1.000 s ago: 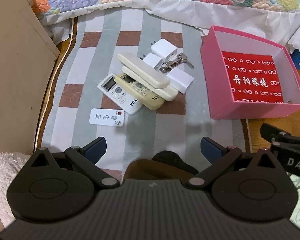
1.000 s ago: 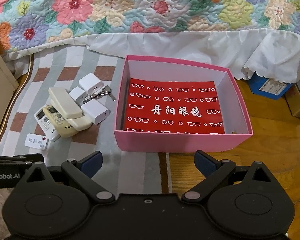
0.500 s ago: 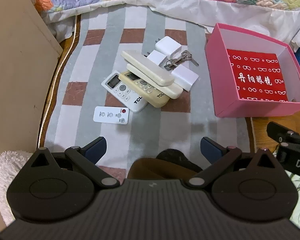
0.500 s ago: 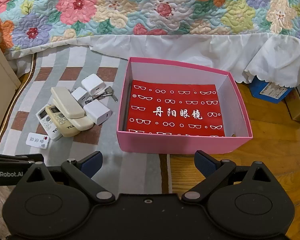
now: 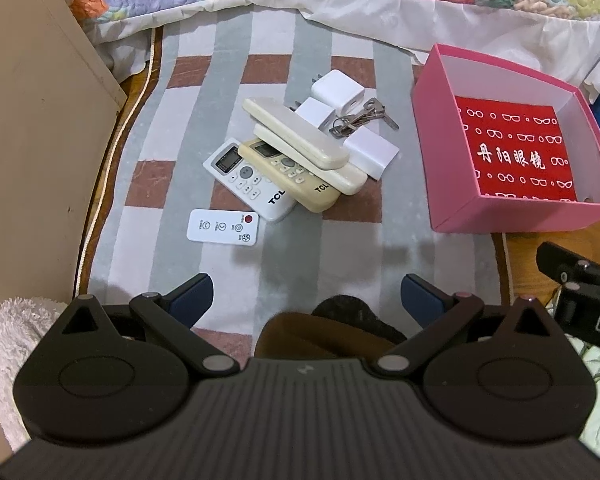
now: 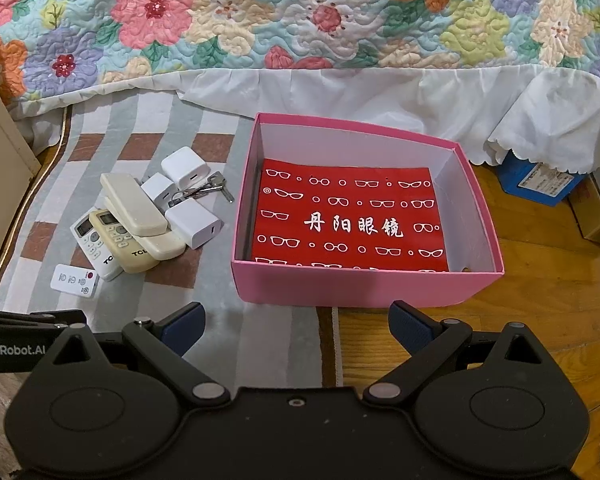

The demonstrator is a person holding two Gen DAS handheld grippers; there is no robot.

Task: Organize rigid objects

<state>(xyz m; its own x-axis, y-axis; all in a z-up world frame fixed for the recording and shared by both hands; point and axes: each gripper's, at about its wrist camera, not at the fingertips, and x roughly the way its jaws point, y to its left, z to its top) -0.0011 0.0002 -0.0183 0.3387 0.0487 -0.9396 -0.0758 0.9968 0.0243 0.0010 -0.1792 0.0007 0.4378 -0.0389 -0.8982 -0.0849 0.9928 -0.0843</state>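
Remotes [image 5: 300, 160] lie heaped on a striped rug [image 5: 180, 120], a soft, short-piled mat of grey, white and brown blocks. Two cream slabs with rounded ends rest crosswise over a yellowed keypad remote, which overlaps a white remote [image 5: 248, 180] with a small screen. A thin, flat white card remote [image 5: 223, 227] lies just beside the heap, nearer the camera. Three glossy white charger cubes [image 5: 338, 92] sit at the far side of the pile, with a ring of metal keys [image 5: 358, 120] touching them. To the right stands a pink cardboard box [image 6: 340, 286], open-topped, with white inner walls and a red sheet printed with spectacles on its floor. It straddles the rug edge and the wooden floor [image 6: 540, 280]. A quilted floral bedspread [image 6: 300, 20] with a white scalloped frill hangs behind. The left gripper [image 5: 306, 294] and right gripper [image 6: 296, 320] both hover with jaws spread wide, holding nothing, their blue pads [image 6: 184, 324] ribbed.
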